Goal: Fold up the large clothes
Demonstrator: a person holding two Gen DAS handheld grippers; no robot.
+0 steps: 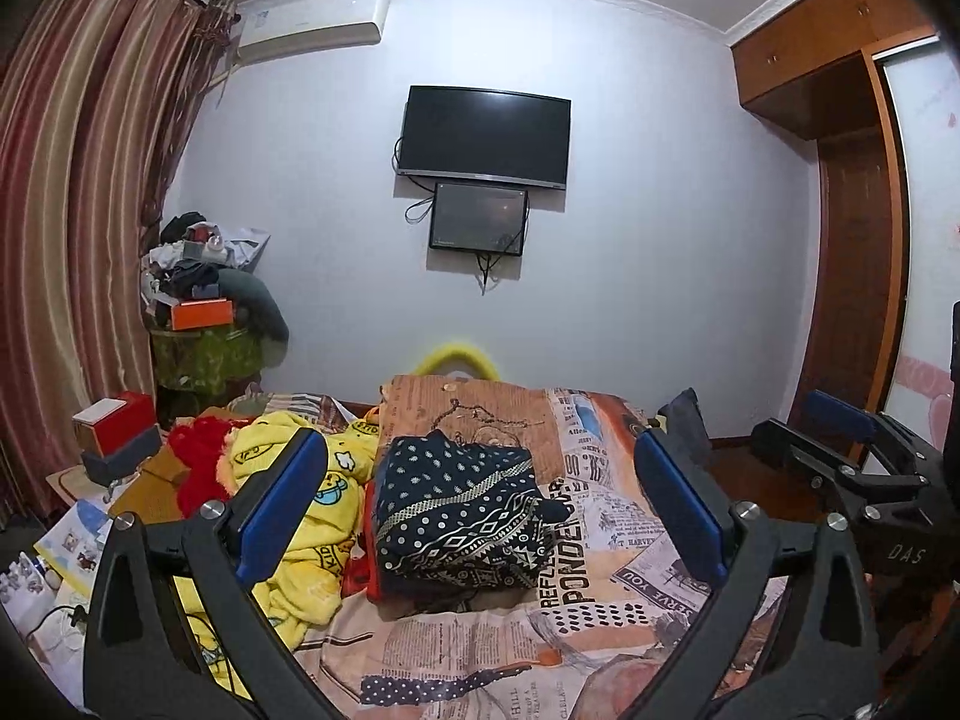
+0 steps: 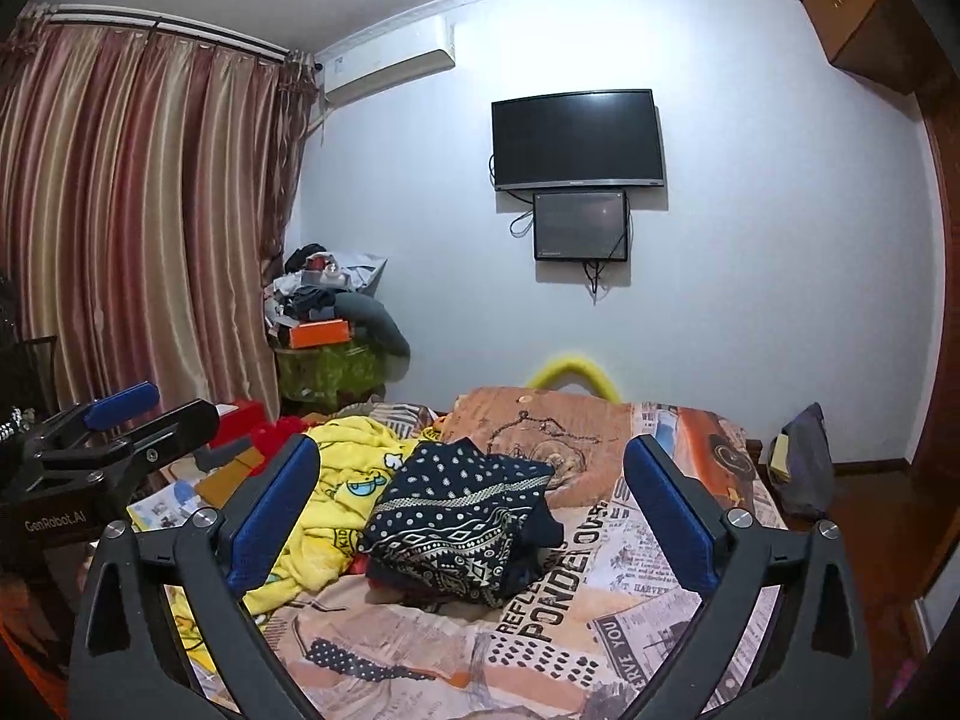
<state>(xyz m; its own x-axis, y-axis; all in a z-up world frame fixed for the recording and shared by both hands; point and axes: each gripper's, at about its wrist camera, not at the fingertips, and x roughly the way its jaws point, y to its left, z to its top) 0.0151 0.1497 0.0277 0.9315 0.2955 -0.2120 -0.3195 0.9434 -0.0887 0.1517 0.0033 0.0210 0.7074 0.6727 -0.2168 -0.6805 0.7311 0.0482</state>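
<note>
A dark navy garment with white dots and a patterned band (image 1: 456,516) (image 2: 462,522) lies folded in a compact stack on the bed's newspaper-print cover (image 1: 600,540) (image 2: 630,552). My left gripper (image 1: 480,498) is open, its blue pads wide apart with nothing between them, just short of the stack. My right gripper (image 2: 471,498) is likewise open and holds nothing, the stack lying ahead between its fingers. Each gripper shows in the other's view, the right gripper (image 1: 840,438) at the far right and the left gripper (image 2: 120,420) at the far left.
A crumpled yellow cartoon-print garment (image 1: 312,516) (image 2: 336,492) lies left of the stack, with something red (image 1: 198,468) beyond it. Boxes and papers (image 1: 114,426) crowd the left side. A cluttered green stand (image 1: 204,354), curtains, a wall TV (image 1: 483,135) and a wardrobe (image 1: 858,240) ring the bed.
</note>
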